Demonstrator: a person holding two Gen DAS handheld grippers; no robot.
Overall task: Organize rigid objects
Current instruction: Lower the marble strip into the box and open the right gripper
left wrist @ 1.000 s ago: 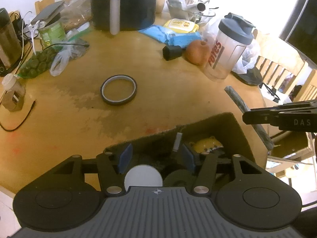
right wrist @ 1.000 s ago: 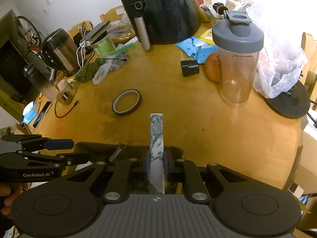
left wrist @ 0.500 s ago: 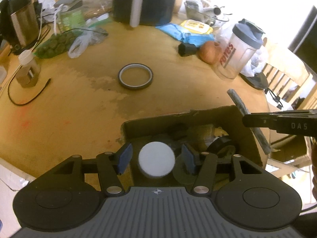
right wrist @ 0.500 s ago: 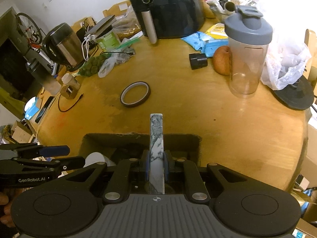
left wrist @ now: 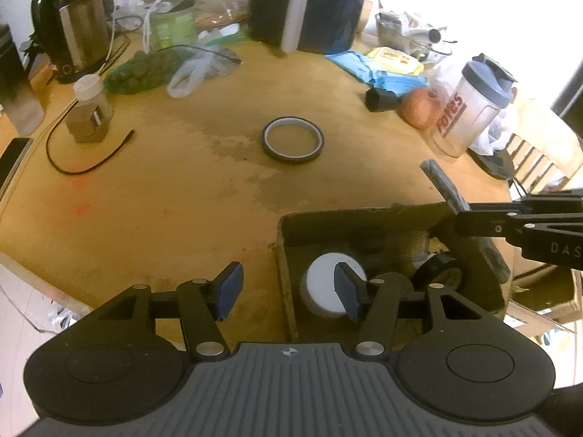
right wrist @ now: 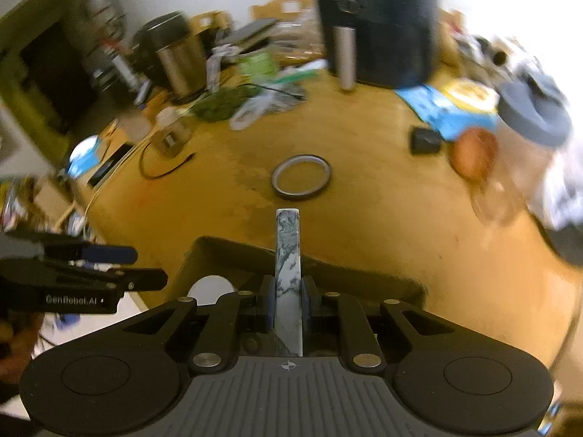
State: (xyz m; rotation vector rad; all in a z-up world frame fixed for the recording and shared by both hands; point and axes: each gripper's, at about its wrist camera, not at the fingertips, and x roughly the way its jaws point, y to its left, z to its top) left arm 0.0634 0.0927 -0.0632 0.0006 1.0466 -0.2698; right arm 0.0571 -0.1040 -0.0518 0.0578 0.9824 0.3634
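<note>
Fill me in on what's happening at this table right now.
A person is sorting loose items into a cardboard box at the near edge of a cluttered wooden table. The right gripper is shut on a marbled grey bar, held over the box. The left gripper is open and empty, beside the box's left wall. A white round lid and a black tape roll already lie inside. A tape ring lies out on the table.

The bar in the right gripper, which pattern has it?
Grey-white marbling on the bar; the right wrist view shows it best.
</note>
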